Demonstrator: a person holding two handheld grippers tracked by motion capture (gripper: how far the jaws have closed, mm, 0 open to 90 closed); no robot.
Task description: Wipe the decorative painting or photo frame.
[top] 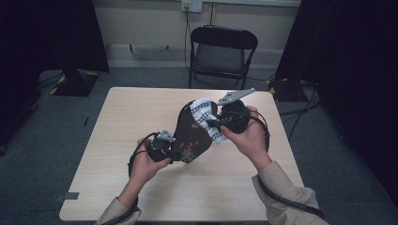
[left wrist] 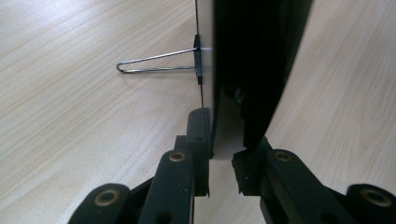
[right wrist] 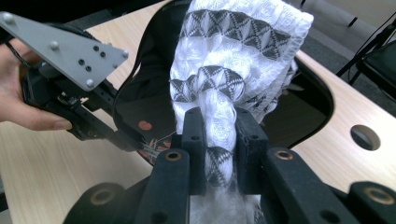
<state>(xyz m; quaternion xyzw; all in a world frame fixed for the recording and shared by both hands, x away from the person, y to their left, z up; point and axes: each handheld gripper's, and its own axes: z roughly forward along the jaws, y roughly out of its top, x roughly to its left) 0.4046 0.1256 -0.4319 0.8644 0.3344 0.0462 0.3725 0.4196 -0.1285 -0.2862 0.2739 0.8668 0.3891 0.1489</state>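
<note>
Your left gripper [top: 172, 155] is clamped on the lower edge of the black plate [top: 192, 133], held tilted above the wood-grain table [top: 122, 117]. Right gripper [right wrist: 219, 135] pinches the white/grey cloth [right wrist: 238, 60] vs the plate's face. Beyond: folding chair [top: 223, 51], grey carpet, wall outlet, dark curtains both sides.

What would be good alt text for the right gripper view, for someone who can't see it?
The right gripper is shut on a bunched white cloth with dark grey triangle bands, pressing it against a glossy black plate held up over a light wooden table. At left, a hand holds the left gripper, clamped on the plate's edge.
</note>
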